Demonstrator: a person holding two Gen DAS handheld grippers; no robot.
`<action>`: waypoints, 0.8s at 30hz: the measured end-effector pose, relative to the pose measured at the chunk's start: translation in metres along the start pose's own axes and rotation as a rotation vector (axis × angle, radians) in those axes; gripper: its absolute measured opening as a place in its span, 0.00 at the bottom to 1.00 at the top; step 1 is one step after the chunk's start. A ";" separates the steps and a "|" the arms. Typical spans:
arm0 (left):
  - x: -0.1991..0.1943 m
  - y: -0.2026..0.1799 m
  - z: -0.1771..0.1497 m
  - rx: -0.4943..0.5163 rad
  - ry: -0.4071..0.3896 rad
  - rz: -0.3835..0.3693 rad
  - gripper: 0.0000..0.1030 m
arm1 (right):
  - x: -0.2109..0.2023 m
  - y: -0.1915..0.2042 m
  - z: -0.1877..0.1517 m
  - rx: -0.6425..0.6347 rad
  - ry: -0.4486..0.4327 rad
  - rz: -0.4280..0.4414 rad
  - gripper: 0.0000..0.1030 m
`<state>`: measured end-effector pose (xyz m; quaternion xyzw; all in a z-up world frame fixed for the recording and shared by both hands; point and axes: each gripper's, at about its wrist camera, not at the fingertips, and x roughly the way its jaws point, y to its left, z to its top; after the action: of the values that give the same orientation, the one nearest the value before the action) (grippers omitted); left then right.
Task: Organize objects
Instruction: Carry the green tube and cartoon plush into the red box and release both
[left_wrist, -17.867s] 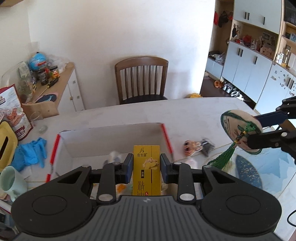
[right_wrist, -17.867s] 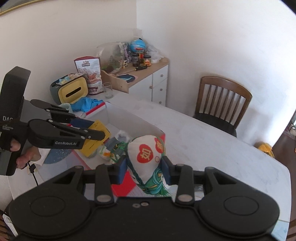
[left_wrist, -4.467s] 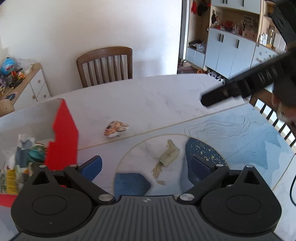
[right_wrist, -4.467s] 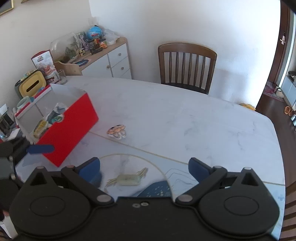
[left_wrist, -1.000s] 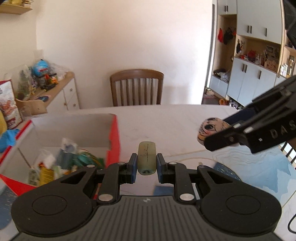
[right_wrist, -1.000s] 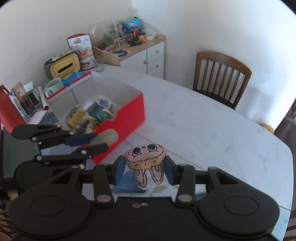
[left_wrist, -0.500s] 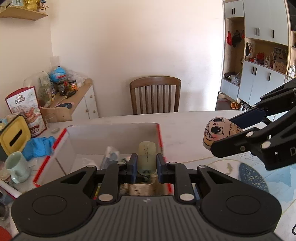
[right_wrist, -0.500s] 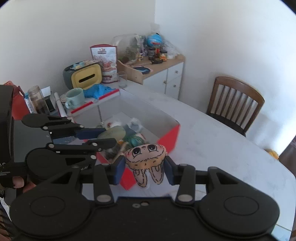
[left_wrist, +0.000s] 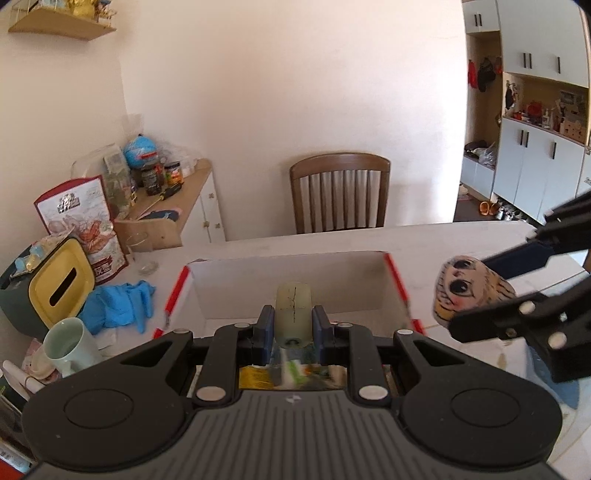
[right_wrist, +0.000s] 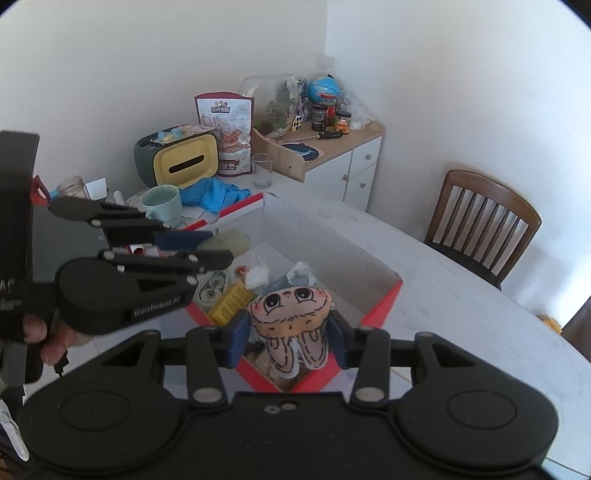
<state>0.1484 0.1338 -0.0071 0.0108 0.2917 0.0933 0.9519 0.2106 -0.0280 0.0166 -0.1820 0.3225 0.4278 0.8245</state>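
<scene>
- Pale green pouch (left_wrist: 293, 312), clamped upright above the red box (right_wrist: 384, 306).
- Cartoon-faced plush (right_wrist: 291, 321), gripped face-up over the box's cluttered inside.

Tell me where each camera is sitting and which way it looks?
Left wrist: on the left hand-held gripper, facing the chair across the red box; its fingers pinch a pale green pouch.
Right wrist: on the right hand-held gripper, facing the corner cabinet; its fingers pinch a doll-face pouch, and a person's fingers show.
Shared: box, chair, mug, and each other's gripper.
</scene>
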 end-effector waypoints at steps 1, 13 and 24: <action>0.004 0.006 0.000 -0.002 0.007 0.002 0.20 | 0.005 0.001 0.001 0.000 0.002 -0.003 0.42; 0.076 0.057 -0.006 -0.030 0.126 -0.010 0.20 | 0.082 -0.010 0.002 0.061 0.098 -0.031 0.43; 0.127 0.062 -0.014 0.001 0.203 -0.014 0.20 | 0.136 -0.012 0.005 0.120 0.145 -0.068 0.43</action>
<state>0.2335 0.2175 -0.0845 -0.0004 0.3870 0.0872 0.9180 0.2804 0.0480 -0.0736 -0.1734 0.4002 0.3652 0.8224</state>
